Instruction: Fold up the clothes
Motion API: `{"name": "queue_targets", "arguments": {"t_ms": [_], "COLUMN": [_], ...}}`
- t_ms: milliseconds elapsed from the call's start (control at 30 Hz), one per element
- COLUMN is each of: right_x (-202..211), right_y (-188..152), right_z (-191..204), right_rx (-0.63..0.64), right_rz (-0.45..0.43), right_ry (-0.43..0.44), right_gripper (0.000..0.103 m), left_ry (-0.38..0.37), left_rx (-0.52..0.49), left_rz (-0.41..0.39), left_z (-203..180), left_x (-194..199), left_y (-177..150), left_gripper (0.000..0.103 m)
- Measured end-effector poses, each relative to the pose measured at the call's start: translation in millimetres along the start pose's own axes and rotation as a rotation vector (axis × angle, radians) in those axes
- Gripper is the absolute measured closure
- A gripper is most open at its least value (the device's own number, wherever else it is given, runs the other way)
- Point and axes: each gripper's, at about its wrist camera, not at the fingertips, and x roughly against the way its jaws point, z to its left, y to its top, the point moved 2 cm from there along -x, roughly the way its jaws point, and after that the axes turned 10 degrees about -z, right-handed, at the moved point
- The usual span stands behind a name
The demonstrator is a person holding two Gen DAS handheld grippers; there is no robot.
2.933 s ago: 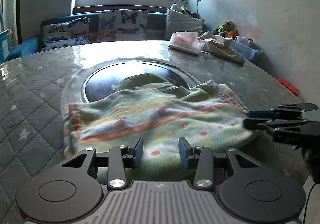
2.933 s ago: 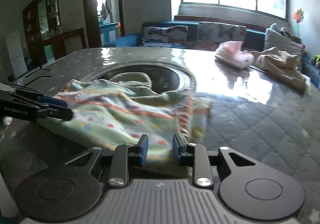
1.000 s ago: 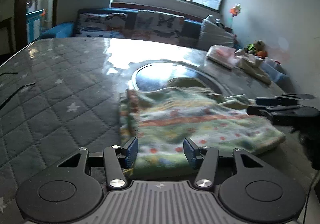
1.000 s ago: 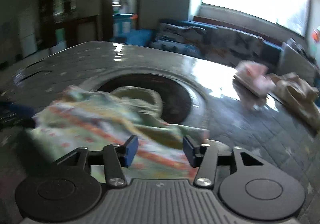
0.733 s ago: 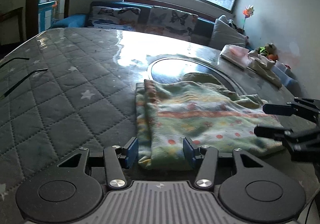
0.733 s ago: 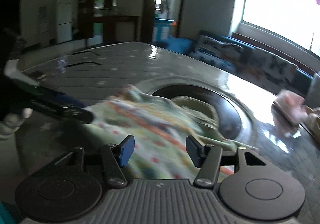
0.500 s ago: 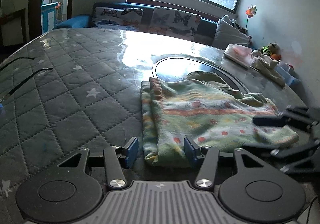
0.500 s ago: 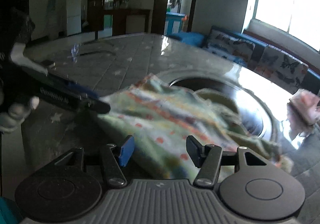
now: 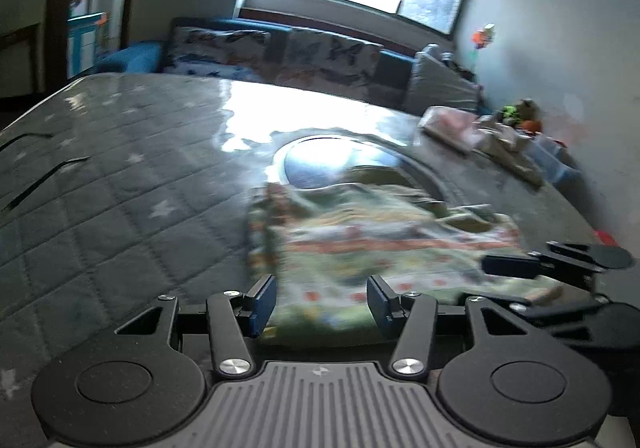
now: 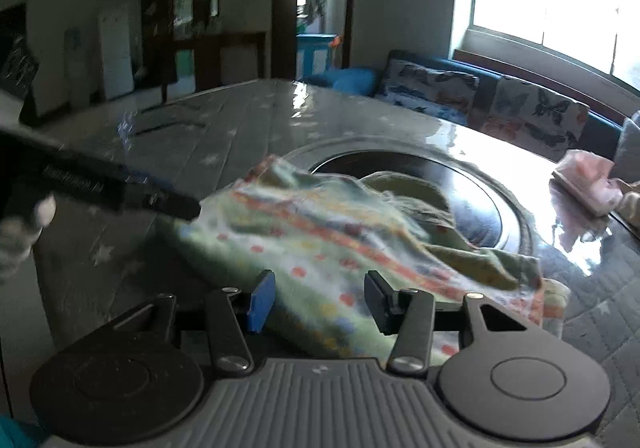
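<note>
Green patterned cloth (image 9: pixel 384 244) lying rumpled on the quilted surface (image 9: pixel 120 184), far edge overlapping the dark round inset (image 10: pixel 420 176). Left tongs (image 9: pixel 321 298) spread wide at the cloth's near edge, gripping nothing. Right tongs (image 10: pixel 320 298) likewise wide over the cloth's near side. Beyond the inset, pink bundle (image 10: pixel 584 184) resting well apart.

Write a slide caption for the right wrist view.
Open right hand-held gripper above a patterned cloth on the quilted table, left hand-held gripper at its far corner.
</note>
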Motion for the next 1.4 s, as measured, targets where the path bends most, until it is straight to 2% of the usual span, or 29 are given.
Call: {"name": "queue_targets", "arguments": {"t_ms": [67, 333, 467, 800, 967, 1200, 1267, 1400], "right_x": [-4.0, 8.4, 9.6, 22.8, 32.9, 46.4, 45.8, 42.2], "right_y": [-5.6, -8.0, -20.1, -27.2, -30.2, -34.1, -35.4, -41.7], "right_z": [-3.6, -9.3, -16.9, -27.8, -42.1, -62.0, -66.2, -65.3], "right_rx": [-0.021, -0.023, -0.058, -0.085, -0.141, -0.220, -0.244, -0.226], "right_rz": [0.024, 0.000, 0.029, 0.017, -0.003, -0.030, -0.035, -0.035], "right_ry": [-0.012, -0.038, -0.053, -0.090, -0.127, -0.177, -0.179, -0.179], "right_gripper": [0.054, 0.054, 0.054, 0.052, 0.051, 0.037, 0.026, 0.020], "left_ry": [-0.029, -0.091, -0.090, -0.084, -0.085, -0.086, -0.089, -0.089], "left_rx": [-0.016, -0.078, -0.105, -0.126, -0.127, -0.125, -0.124, -0.137], "left_rz": [0.008, 0.022, 0.055, 0.060, 0.061, 0.064, 0.065, 0.068], "left_z": [-11.7, -46.2, -53.0, -52.9, -52.4, -54.3, -55.3, -58.2], "left_x": [-4.9, -24.3, -36.3, -38.1, -38.1, -39.2, -39.6, -40.0], "left_y": [-0.6, -2.9, -11.0, -17.2, -16.6, -16.9, -17.2, -17.7], "left_gripper": [0.049, 0.049, 0.050, 0.049, 0.049, 0.042, 0.039, 0.034]}}
